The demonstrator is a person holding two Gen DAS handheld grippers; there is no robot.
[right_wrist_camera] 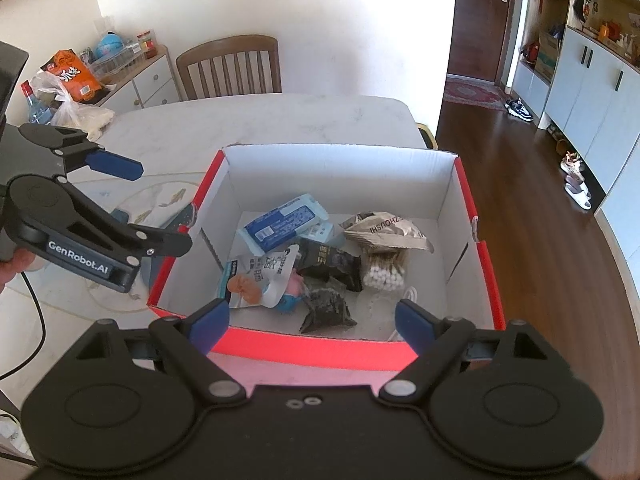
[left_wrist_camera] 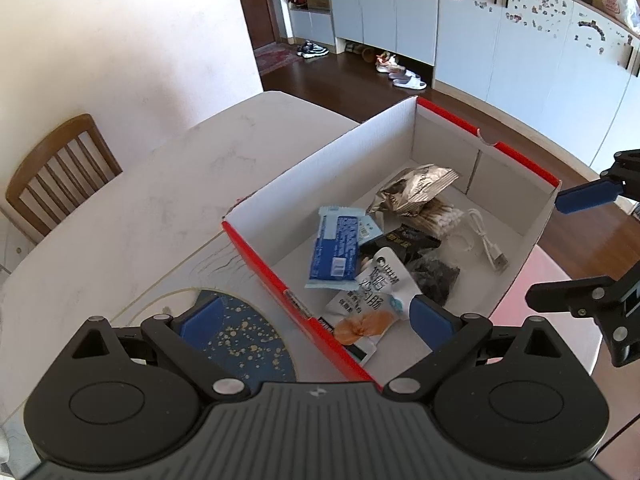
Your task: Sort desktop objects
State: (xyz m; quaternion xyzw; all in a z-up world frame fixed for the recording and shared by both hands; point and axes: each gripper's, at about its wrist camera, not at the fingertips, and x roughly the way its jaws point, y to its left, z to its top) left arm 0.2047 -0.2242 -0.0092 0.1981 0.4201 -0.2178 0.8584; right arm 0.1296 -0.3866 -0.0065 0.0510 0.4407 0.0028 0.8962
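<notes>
A red cardboard box [left_wrist_camera: 256, 264] [right_wrist_camera: 320, 350] with a white inside stands on the table. In it lie a blue tissue pack [left_wrist_camera: 336, 250] [right_wrist_camera: 282, 224], a white snack pouch [left_wrist_camera: 372, 300] [right_wrist_camera: 256, 276], a silver foil bag [left_wrist_camera: 416, 190] [right_wrist_camera: 384, 230], a bundle of cotton swabs [left_wrist_camera: 440, 218] [right_wrist_camera: 386, 270], black sachets [left_wrist_camera: 434, 278] [right_wrist_camera: 328, 308] and a white USB cable [left_wrist_camera: 490, 246]. My left gripper [left_wrist_camera: 316, 316] is open and empty over the box's near left wall. My right gripper [right_wrist_camera: 312, 322] is open and empty above the box's near wall.
A round blue speckled fan [left_wrist_camera: 240, 332] lies on the white table [left_wrist_camera: 140, 200] left of the box. A wooden chair [right_wrist_camera: 230, 66] stands at the far side. A sideboard with bags and bottles [right_wrist_camera: 72, 76] is at the left. Wooden floor [right_wrist_camera: 540, 240] lies to the right.
</notes>
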